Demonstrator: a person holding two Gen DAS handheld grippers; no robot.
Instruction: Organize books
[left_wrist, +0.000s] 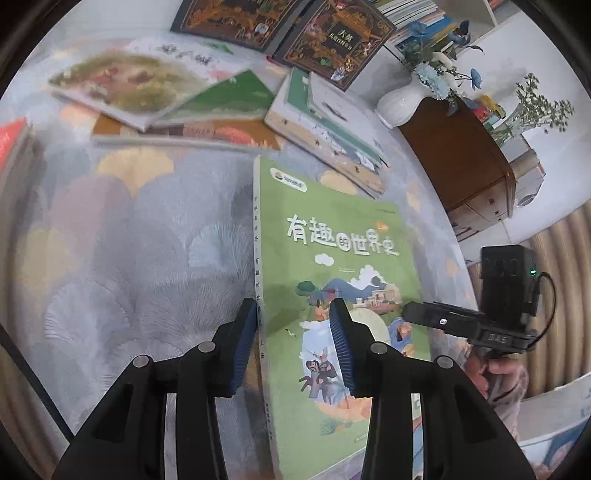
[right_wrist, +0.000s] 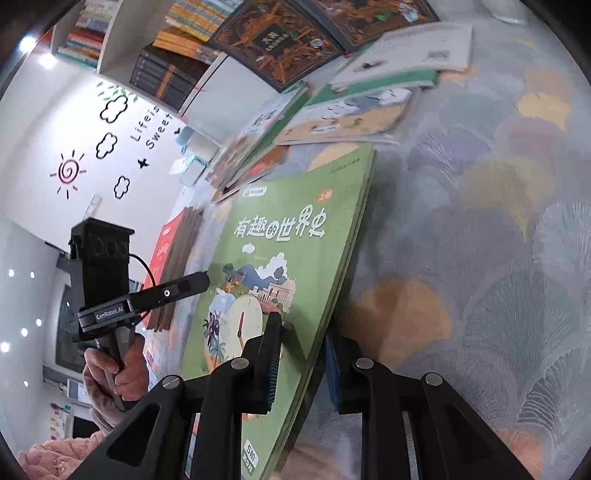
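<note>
A green picture book (left_wrist: 332, 236) with white Chinese title lettering is lifted at a tilt above a floral cloth (left_wrist: 129, 240). In the left wrist view its spine edge runs between my left gripper's (left_wrist: 293, 314) blue pads. The left pad lies against the spine, and the right pad stands off the cover, so the left gripper is open. In the right wrist view my right gripper (right_wrist: 303, 328) is shut on the same green book (right_wrist: 280, 236) at its page edge, one pad on the cover and one behind. Each view shows the other hand-held gripper at the book's far side.
Several picture books (left_wrist: 155, 88) lie scattered on the cloth beyond the green one, with two dark ornate books (left_wrist: 332, 40) behind them. A red book stack (right_wrist: 173, 258) lies to the left. A white vase (left_wrist: 402, 103), a wooden cabinet (left_wrist: 461, 158) and a bookshelf (right_wrist: 166, 70) border the area.
</note>
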